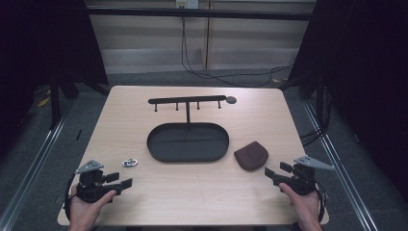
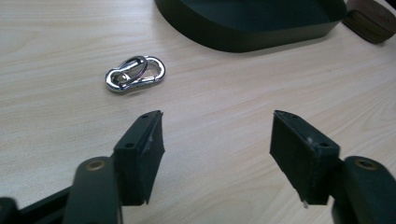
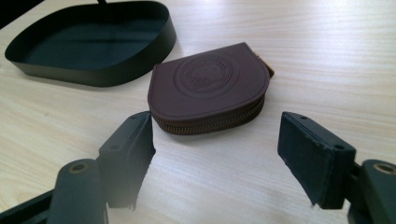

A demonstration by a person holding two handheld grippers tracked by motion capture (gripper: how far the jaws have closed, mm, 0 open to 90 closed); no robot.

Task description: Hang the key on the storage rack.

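The left gripper (image 1: 126, 183) sits at about 7 o'clock on the table (image 1: 269, 115), held in the person's left hand (image 1: 86, 204), its jaws standing apart with nothing between them; in the left gripper view (image 2: 217, 149) the two black pads frame bare wood. The right gripper (image 1: 270, 174) sits at about 5 o'clock in the right hand (image 1: 305, 207), its jaws likewise apart and empty, and the right gripper view (image 3: 215, 154) shows bare tabletop between the pads. Just beyond the left gripper, toward 11 o'clock from its tips, lies a shiny metal clip (image 1: 130, 162) flat on the wood, apart from the jaws; in the left gripper view the clip (image 2: 135, 73) lies ahead and left of the left jaw. Just beyond the right gripper, toward 11 o'clock from its tips, lies a brown pouch (image 1: 251, 156), rounded on one side, zip edge facing the gripper in the right gripper view (image 3: 210, 86), near the jaws but not touching them. At the table's centre is a dark oval tray (image 1: 159, 149), empty, with the clip near its 8 o'clock side and the pouch just beside its 4 o'clock side, neither touching it as far as shows. A thin post rises from the tray's far edge at 12 o'clock and carries a dark bar (image 1: 186, 100) with short pegs hanging from it and a small disc at its right end
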